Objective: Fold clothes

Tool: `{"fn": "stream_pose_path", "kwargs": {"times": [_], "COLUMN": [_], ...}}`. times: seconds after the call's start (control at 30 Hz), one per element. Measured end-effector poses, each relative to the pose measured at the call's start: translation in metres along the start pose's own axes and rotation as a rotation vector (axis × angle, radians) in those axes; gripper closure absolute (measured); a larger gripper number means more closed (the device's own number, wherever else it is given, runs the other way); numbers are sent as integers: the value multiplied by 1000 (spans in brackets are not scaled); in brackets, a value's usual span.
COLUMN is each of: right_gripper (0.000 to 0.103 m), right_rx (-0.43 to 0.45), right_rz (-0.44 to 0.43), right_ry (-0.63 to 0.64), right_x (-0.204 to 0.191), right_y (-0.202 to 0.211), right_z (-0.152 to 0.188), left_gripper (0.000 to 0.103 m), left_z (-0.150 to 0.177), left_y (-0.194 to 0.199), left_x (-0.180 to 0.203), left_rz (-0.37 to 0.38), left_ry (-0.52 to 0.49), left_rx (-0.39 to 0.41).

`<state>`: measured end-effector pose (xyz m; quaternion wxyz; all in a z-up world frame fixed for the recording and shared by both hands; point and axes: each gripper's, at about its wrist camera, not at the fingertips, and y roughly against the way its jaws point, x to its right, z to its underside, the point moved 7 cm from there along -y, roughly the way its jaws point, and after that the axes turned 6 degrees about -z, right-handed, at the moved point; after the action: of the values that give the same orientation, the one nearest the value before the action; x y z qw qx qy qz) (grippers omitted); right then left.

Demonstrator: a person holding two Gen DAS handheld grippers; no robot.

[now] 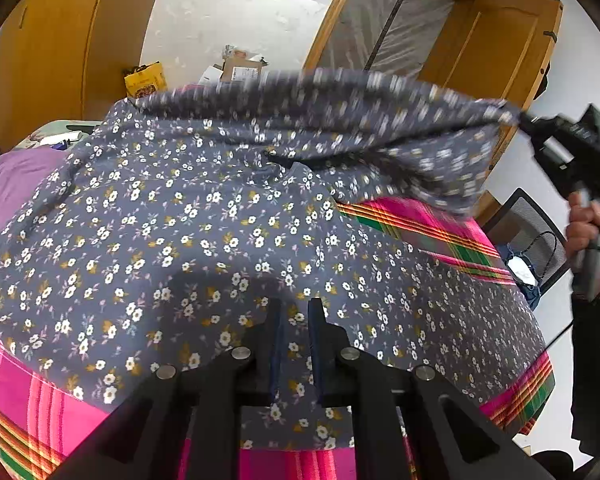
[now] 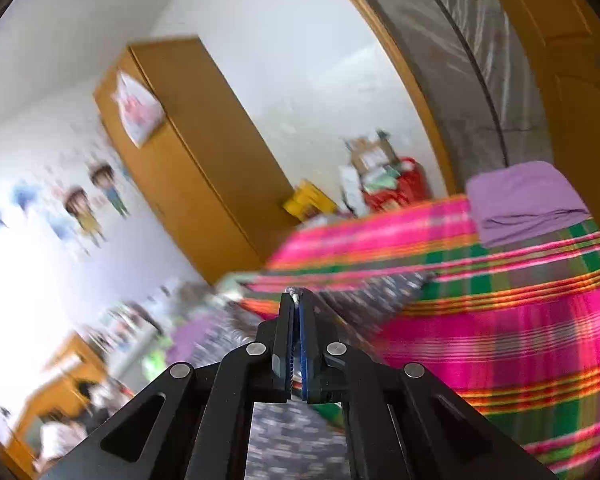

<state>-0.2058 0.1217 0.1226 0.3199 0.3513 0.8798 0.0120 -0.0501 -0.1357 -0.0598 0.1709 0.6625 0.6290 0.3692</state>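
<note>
A person's right gripper (image 1: 526,120), clenched on a corner of the floral garment (image 1: 204,220) spread on the plaid bedcover (image 1: 440,232), lifts it for a fold best carried straight across, while the left gripper (image 1: 296,312), fingers narrowly parted, pins the near hem.

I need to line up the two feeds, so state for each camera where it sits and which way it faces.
Left wrist: on the left gripper, looking down over the floral garment; a hand holds the right gripper, which pinches a corner.
Right wrist: on the right gripper, facing the wardrobe; its jaws are shut on fabric.
Shared: plaid cover, purple cloth.
</note>
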Motion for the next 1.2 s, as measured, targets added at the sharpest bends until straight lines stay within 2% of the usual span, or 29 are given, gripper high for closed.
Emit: {"fn": "stream_pose_path", "kwargs": {"times": [0.1, 0.2, 0.3, 0.4, 0.47, 0.53, 0.63, 0.77, 0.97, 1.2], "right_gripper": [101, 101, 101, 97, 88, 82, 69, 66, 66, 66], "right_rx": [44, 57, 48, -4, -77, -137, -138, -166, -304, -344], "right_rz": [-12, 44, 127, 203, 241, 282, 307, 342, 375, 373], "right_ry": [-22, -32, -68, -65, -58, -68, -69, -70, -103, -124], "right_x": [-7, 9, 42, 71, 93, 112, 130, 156, 194, 201], "right_y": [-1, -22, -56, -94, -119, -132, -123, -100, -91, -104], "right_z": [-15, -32, -52, -68, -70, -64, -49, -22, 31, 53], "left_gripper": [92, 92, 92, 92, 92, 92, 92, 92, 92, 92], "left_z": [2, 3, 3, 3, 4, 4, 4, 4, 6, 3], "left_y": [-2, -1, 2, 3, 3, 3, 3, -1, -7, -1], "left_x": [3, 6, 7, 5, 3, 3, 2, 2, 12, 9], "left_rz": [3, 10, 10, 9, 9, 9, 14, 20, 46, 45], "left_ry": [-1, -6, -7, 0, 7, 8, 13, 12, 1, 11], "left_rx": [-7, -8, -4, -2, -4, -4, -3, -8, -18, -10]}}
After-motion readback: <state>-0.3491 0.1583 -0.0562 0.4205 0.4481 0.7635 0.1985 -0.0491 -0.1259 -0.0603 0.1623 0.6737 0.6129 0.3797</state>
